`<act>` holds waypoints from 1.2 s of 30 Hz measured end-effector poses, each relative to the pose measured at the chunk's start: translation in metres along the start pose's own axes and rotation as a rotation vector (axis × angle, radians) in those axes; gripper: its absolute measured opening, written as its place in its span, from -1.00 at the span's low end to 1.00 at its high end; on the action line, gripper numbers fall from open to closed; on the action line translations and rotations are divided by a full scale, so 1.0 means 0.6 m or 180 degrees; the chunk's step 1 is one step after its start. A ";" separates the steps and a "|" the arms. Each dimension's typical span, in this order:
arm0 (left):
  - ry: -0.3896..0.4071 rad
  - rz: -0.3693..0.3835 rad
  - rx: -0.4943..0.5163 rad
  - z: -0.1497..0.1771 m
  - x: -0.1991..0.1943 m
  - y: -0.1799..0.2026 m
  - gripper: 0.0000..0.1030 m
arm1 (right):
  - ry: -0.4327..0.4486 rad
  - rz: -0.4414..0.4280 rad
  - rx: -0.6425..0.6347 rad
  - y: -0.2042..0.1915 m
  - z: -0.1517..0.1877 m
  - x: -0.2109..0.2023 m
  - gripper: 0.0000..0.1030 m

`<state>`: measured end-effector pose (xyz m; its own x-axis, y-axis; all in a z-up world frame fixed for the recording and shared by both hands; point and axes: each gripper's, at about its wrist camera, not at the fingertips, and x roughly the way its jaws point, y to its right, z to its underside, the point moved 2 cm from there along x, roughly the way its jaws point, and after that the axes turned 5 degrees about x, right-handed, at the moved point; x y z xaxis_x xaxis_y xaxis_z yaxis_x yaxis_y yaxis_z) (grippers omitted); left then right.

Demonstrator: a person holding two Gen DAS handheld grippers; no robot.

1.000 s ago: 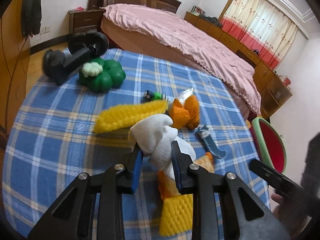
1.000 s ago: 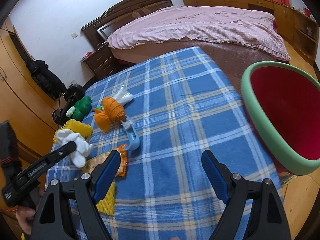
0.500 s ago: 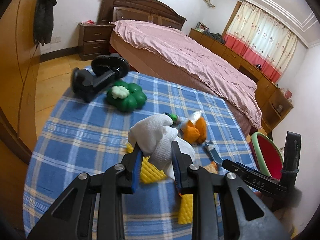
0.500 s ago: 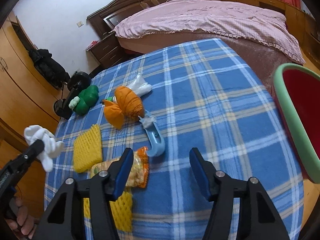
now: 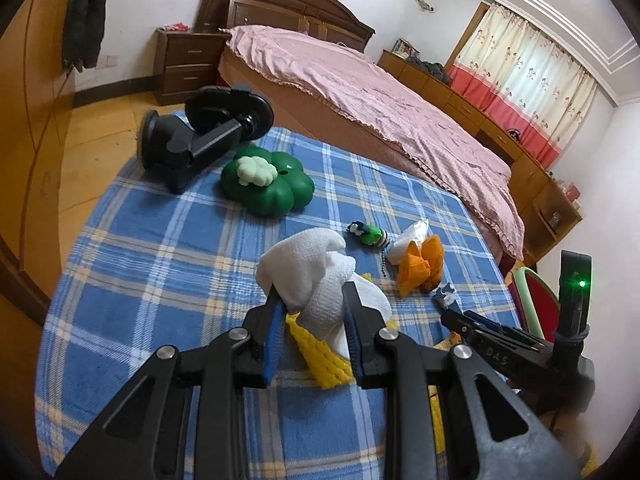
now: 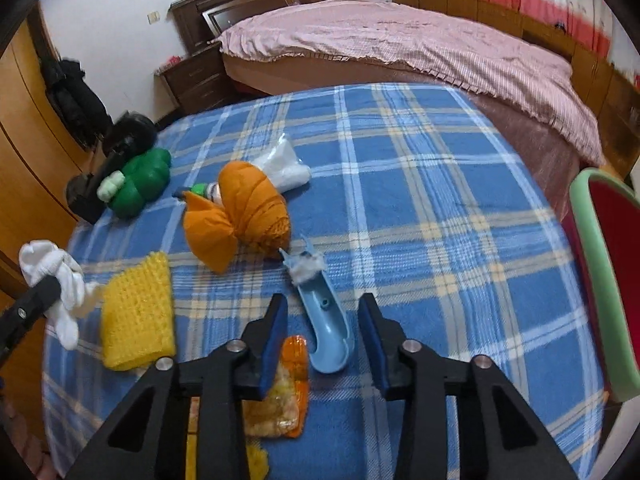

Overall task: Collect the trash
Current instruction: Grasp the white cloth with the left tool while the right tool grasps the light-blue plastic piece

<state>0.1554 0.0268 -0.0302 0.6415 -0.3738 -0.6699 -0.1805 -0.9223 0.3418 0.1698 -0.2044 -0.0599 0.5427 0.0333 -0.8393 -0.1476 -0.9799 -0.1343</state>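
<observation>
The crumpled white tissue (image 5: 316, 280) sits at lower centre of the left wrist view, pinched between the 2 blue pads of the left gripper (image 5: 314, 332) and raised clear of the bench (image 5: 160, 248); in the right wrist view the same wad shows at the left edge. The right gripper (image 6: 323, 336) hangs at lower centre of its view with its jaws parted and holding nothing, a light blue plastic scoop (image 6: 326, 320) lying on the cloth between them.

Just left of the scoop lies 1 orange snack wrapper (image 6: 286, 396), partly under the left pad. Further left is 1 yellow foam net (image 6: 138, 316), with a 2nd yellow piece at the bottom edge. Above the scoop, touching its tip, sits 1 orange cloth bundle (image 6: 240, 212), with 1 white plastic bag (image 6: 286, 168) behind it. At upper left are 1 green pumpkin toy (image 5: 268, 188) and 1 black suction mount (image 5: 200, 132), close together. 1 small green keychain toy (image 5: 370, 236) lies near the bundle.

The bench wears a blue plaid cloth. A red basin with a green rim (image 6: 600, 276) stands off its right edge. Beyond it are a bed (image 5: 360, 92) under a pink cover, a nightstand (image 5: 184, 64) and curtains (image 5: 528, 80).
</observation>
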 end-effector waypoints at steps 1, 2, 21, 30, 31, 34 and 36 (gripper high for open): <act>-0.0018 0.0036 -0.0001 -0.001 0.004 -0.001 -0.47 | 0.0010 0.0025 -0.0015 -0.002 -0.001 0.002 -0.30; -0.0029 0.0062 0.0004 -0.002 0.007 0.000 -0.47 | 0.0020 0.0044 -0.0024 -0.004 -0.001 0.002 -0.33; 0.0007 0.0256 0.0112 -0.002 -0.009 0.035 -0.46 | 0.0451 -0.0088 0.0113 0.017 0.016 -0.098 -0.57; 0.0126 0.0252 0.0233 0.002 -0.053 0.080 -0.46 | 0.0696 -0.0244 0.0212 0.049 0.039 -0.179 -0.57; 0.0131 0.0257 0.0241 0.003 -0.056 0.084 -0.46 | 0.0717 -0.0259 0.0230 0.054 0.041 -0.186 -0.57; 0.0141 0.0260 0.0273 0.005 -0.066 0.099 -0.46 | 0.0767 -0.0301 0.0288 0.068 0.047 -0.202 -0.57; 0.0145 0.0275 0.0279 0.007 -0.072 0.110 -0.46 | 0.0788 -0.0320 0.0322 0.077 0.052 -0.212 -0.57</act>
<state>0.1129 -0.0184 0.0187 0.6535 -0.4492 -0.6093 -0.2997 -0.8927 0.3366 0.0684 -0.2479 0.0242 0.7424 0.0682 -0.6665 -0.1579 -0.9490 -0.2729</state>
